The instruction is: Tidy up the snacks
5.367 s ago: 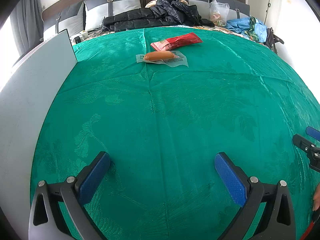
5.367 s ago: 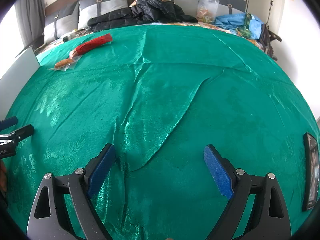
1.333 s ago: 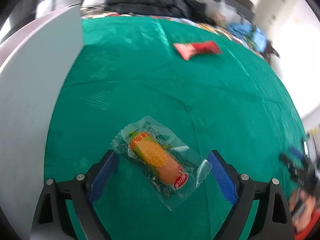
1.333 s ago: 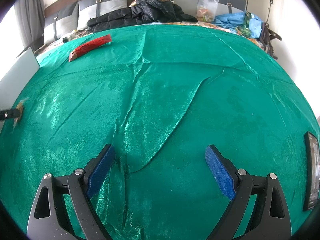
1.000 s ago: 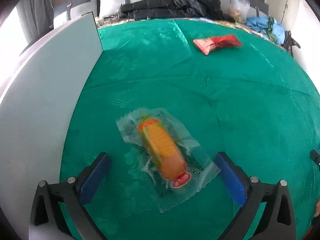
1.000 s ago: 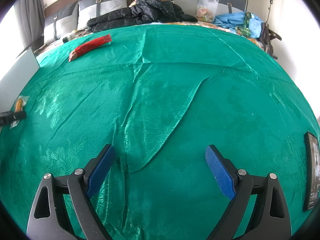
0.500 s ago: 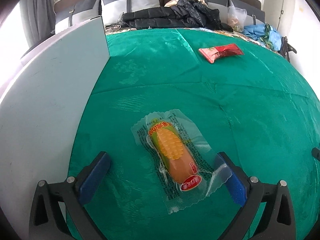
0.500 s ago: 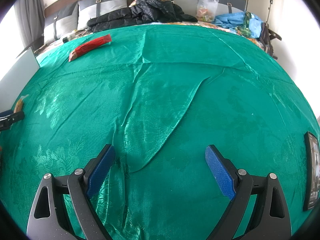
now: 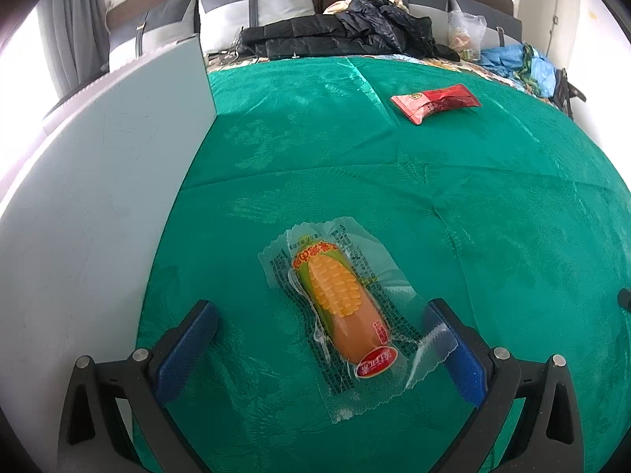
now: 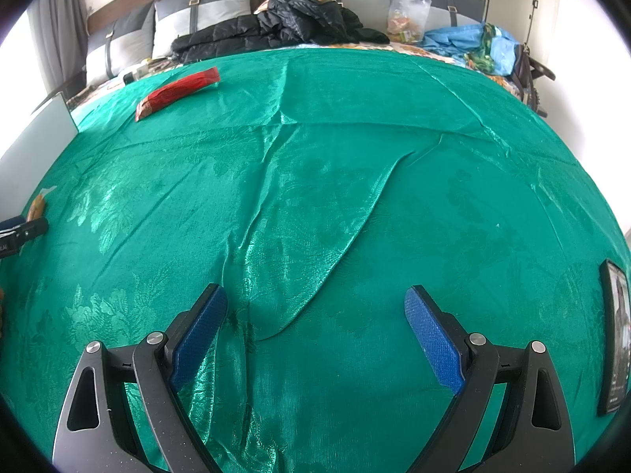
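green cloth [image 9: 473,197] – only left wrist view shows corn sausage [image 9: 343,307] clearly

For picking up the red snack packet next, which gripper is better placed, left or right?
Probably the left. The left gripper is open, facing the red packet. From the right gripper, also open, it lies far left.

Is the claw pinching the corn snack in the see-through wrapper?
Cannot tell. In the left wrist view the open left gripper straddles the clear-wrapped corn snack; the wrapper's corner overlaps one blue pad.
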`<state>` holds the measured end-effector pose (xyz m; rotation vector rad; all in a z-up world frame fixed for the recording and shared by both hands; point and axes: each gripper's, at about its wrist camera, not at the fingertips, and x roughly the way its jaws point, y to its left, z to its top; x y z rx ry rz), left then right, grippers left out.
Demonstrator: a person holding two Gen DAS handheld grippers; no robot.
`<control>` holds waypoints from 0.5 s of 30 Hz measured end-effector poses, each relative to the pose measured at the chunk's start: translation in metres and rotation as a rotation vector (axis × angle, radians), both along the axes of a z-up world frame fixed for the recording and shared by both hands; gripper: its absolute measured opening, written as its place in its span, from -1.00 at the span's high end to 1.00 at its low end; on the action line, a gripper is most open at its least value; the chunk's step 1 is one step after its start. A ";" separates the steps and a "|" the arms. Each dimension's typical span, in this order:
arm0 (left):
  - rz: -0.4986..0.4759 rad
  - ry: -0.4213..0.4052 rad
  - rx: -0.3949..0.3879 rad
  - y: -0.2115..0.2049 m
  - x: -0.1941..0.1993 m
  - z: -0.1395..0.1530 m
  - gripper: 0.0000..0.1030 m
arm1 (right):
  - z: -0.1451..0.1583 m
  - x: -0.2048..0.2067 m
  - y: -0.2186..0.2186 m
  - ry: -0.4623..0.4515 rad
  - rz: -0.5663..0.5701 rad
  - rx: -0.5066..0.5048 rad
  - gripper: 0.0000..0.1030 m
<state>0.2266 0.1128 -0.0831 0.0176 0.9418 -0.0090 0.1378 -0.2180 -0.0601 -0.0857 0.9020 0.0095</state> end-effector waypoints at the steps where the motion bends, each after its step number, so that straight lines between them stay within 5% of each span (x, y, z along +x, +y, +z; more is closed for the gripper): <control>1: 0.001 -0.002 0.004 -0.001 0.000 0.000 -1.00 | 0.000 0.000 0.000 0.000 0.000 0.000 -0.82; 15: -0.001 0.004 -0.035 0.004 0.003 -0.001 -1.00 | 0.000 0.000 0.000 0.001 0.001 -0.001 -0.82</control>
